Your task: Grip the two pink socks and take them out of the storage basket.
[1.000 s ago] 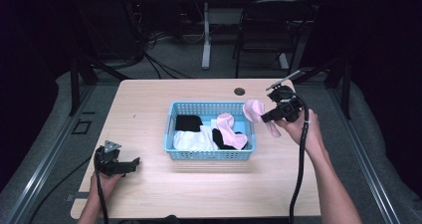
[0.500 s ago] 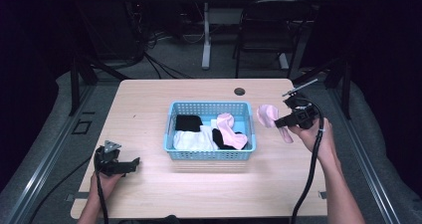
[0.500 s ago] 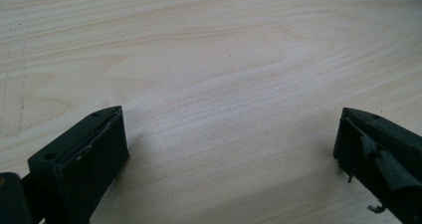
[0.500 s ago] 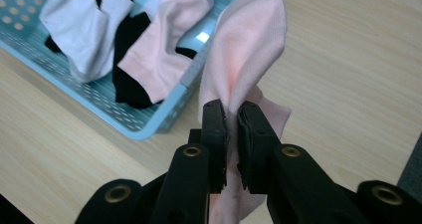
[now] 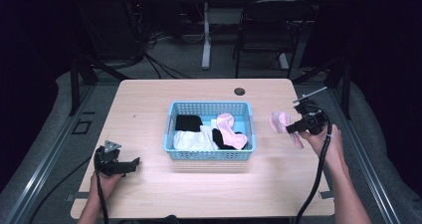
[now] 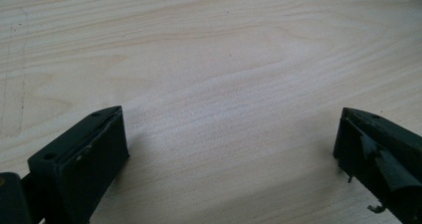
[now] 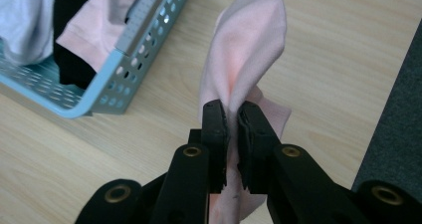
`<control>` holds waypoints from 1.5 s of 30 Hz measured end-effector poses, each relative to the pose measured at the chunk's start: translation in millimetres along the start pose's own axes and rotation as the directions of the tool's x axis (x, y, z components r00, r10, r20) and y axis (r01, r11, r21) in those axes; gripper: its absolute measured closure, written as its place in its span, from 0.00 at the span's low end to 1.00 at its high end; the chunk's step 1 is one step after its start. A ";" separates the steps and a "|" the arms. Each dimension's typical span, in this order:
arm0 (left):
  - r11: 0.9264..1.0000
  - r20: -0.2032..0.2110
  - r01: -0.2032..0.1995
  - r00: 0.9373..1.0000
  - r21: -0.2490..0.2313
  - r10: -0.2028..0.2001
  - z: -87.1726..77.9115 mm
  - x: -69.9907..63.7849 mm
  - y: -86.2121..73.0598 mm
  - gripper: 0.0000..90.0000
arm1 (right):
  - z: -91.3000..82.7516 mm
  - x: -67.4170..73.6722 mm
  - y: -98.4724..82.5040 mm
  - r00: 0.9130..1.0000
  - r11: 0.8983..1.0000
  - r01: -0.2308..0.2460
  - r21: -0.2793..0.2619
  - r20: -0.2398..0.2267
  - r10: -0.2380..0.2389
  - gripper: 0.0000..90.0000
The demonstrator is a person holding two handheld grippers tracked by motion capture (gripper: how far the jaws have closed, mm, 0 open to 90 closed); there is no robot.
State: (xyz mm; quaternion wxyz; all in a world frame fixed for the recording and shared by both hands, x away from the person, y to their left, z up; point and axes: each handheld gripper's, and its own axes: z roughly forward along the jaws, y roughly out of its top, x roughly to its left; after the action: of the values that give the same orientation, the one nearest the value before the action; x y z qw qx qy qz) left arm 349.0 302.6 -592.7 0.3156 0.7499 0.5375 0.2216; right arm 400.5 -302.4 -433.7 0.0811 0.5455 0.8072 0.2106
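Observation:
A pink sock [image 5: 281, 123] [image 7: 246, 50] hangs pinched in my right gripper [image 5: 291, 129] [image 7: 233, 109], which is shut on it to the right of the blue basket [image 5: 209, 154] [image 7: 124, 47], low over the table. The basket holds another pink sock [image 5: 230, 129], a black piece [image 5: 188, 122] and a white piece [image 5: 191, 140]. My left gripper [image 5: 135, 163] [image 6: 229, 144] rests at the table's front left, its jaws wide open over bare wood with nothing between them.
The wooden table [image 5: 149, 104] has a round cable hole [image 5: 239, 91] at the back. Its right edge lies close beside the right hand, with dark floor [image 7: 398, 109] beyond. A chair [image 5: 268, 30] and a desk leg stand behind the table.
My right gripper has carried the pink sock from above the basket's right end out to the right and down toward the table. The left gripper has stayed put.

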 end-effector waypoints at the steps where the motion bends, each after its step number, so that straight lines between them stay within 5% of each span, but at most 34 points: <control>1: 1.000 0.000 0.000 1.000 0.000 0.000 0.0 0.0 0.0 0.01 | 1.9 -2.5 -1.1 1.000 1.000 0.000 0.017 0.000 0.000 0.92; 29: 1.000 0.001 -0.001 1.000 0.000 0.001 0.1 0.1 0.1 0.01 | 61.0 -22.7 -16.5 0.998 0.989 -0.053 0.136 0.044 0.047 0.88; 40: 1.000 0.001 -0.001 1.000 0.000 0.001 0.1 0.2 0.1 0.01 | 54.7 -29.7 -18.8 0.992 0.991 -0.110 0.071 0.062 0.106 0.38; 45: 1.000 0.001 -0.002 1.000 0.001 0.002 0.0 0.2 0.1 0.01 | 41.9 -26.5 -15.7 0.995 0.995 -0.096 0.038 0.041 0.094 0.12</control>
State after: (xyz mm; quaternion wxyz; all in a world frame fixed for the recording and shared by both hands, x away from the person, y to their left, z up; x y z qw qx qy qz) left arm 349.2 302.7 -592.6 0.3155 0.7505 0.5368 0.2213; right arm 412.7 -321.1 -480.7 0.0760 0.5888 0.7826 0.1874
